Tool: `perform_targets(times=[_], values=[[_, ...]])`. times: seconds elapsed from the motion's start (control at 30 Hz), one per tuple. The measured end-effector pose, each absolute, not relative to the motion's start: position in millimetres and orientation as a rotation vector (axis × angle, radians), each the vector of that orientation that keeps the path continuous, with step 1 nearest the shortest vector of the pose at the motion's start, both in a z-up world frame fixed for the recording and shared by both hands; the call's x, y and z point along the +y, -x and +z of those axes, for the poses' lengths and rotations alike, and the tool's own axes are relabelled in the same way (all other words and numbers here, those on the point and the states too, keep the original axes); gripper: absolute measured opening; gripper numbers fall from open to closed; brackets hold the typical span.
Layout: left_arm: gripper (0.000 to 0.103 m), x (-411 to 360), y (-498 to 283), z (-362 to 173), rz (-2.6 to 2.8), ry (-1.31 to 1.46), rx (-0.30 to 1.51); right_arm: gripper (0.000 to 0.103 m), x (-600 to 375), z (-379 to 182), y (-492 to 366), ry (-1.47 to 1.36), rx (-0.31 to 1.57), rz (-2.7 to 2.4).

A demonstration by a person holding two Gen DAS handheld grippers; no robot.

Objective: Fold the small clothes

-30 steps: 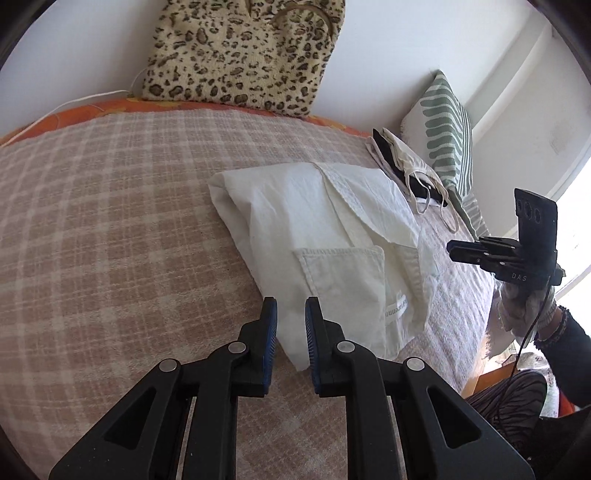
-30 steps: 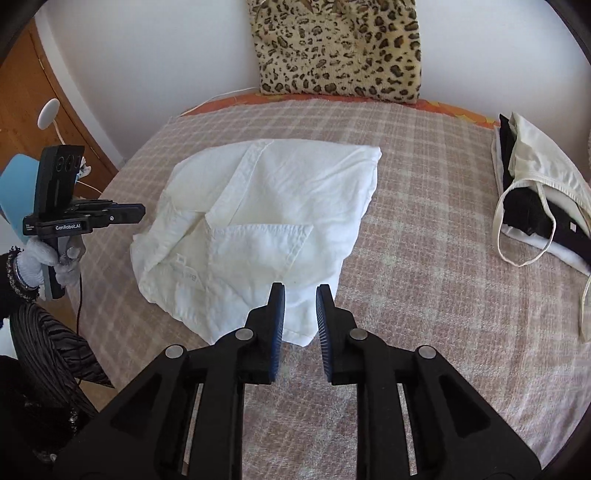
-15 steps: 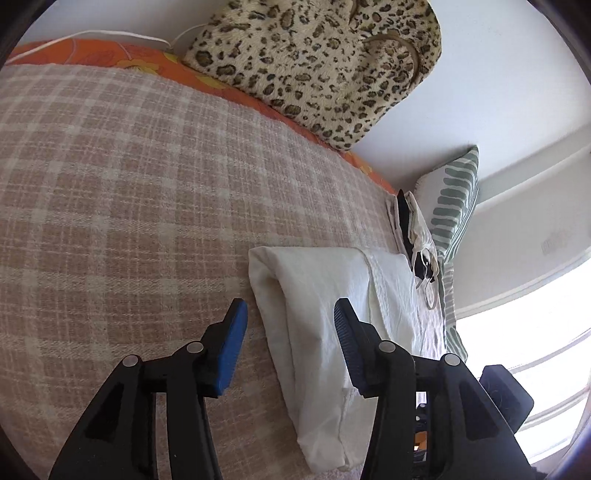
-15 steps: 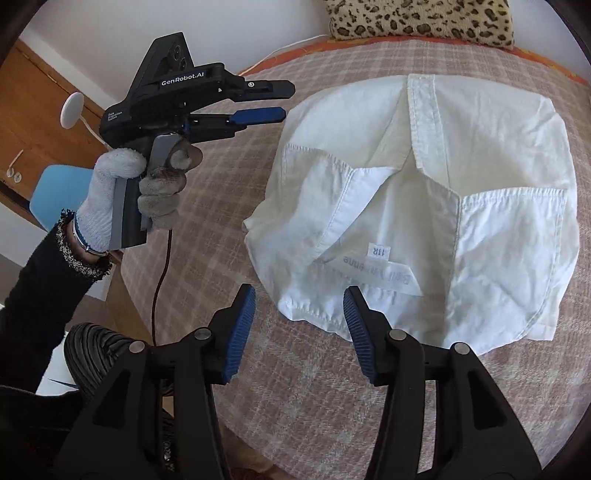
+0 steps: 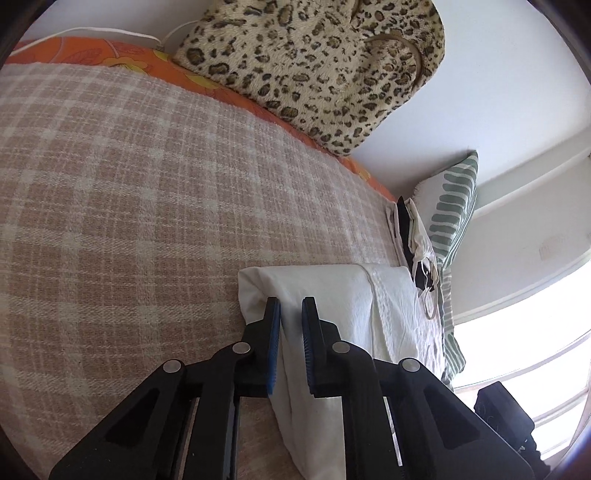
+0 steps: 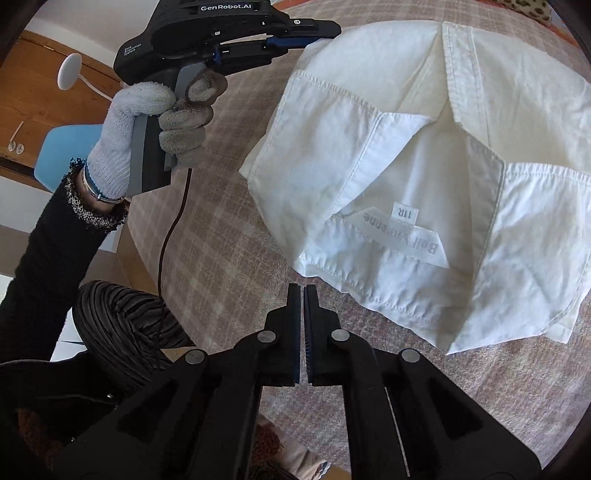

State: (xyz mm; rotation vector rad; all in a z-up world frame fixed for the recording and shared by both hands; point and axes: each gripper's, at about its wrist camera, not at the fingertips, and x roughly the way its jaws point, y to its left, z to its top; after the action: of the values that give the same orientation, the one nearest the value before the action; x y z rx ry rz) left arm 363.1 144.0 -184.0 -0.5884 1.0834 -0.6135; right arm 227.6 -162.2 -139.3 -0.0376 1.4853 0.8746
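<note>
A white garment (image 6: 424, 155) with a sewn-in label lies partly folded on the checked blanket (image 6: 229, 229). In the left wrist view, my left gripper (image 5: 291, 314) has its jaws closing, and a fold of the white garment (image 5: 332, 295) is pinched between the blue pads. The right wrist view shows the left gripper (image 6: 327, 31) from the side, nipping the garment's far left corner, held by a gloved hand (image 6: 147, 110). My right gripper (image 6: 301, 291) is shut, with its tips right at the near hem. No cloth shows between its pads.
A leopard-print bag (image 5: 314, 62) leans on the wall at the back. A green-striped pillow (image 5: 450, 221) and a small pile of dark and cream clothes (image 5: 413, 236) lie at the right. A blue chair (image 6: 62, 147) and the person's lap (image 6: 122, 325) are beside the bed edge.
Both grippers opened wide and then closed. The left one reached the garment's left edge and pinched it. The right one dropped to the near hem and shut.
</note>
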Motion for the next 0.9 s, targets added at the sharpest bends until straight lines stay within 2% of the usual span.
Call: perform_targets(times=[0.07,0.23,0.27,0.37,0.4,0.57,0.6,0.63,0.9], values=[[0.008,144,-363,-185,-0.620,0.609,1.086,0.003,-163,-137,-227,0.072,1.460,0.854],[0.008,146,-361,-185,-0.617,0.617,1.095,0.005,-168,-133,-231,-0.050,1.401,0.861],[0.008,147,-360,-185,-0.620,0.620,1.096,0.008,-167,-133,-230,-0.054,1.385,0.865],[0.008,147,-360,-185,-0.619,0.626,1.095,0.031,-165,-139,-237,-0.096,1.366,0.850],[0.008,147,-359,-184,-0.619,0.625,1.094,0.032,-162,-142,-239,-0.119,1.360,0.850],[0.008,147,-356,-184,-0.621,0.620,1.098,0.031,-138,-157,-244,-0.089,1.348,0.818],[0.008,146,-356,-183,-0.620,0.612,1.096,0.013,-136,-160,-245,-0.090,1.366,0.821],[0.008,146,-356,-183,-0.617,0.606,1.092,0.005,-135,-161,-247,-0.084,1.387,0.826],[0.005,143,-349,-177,-0.613,0.572,1.035,0.004,-151,-118,-257,0.051,1.434,0.904]])
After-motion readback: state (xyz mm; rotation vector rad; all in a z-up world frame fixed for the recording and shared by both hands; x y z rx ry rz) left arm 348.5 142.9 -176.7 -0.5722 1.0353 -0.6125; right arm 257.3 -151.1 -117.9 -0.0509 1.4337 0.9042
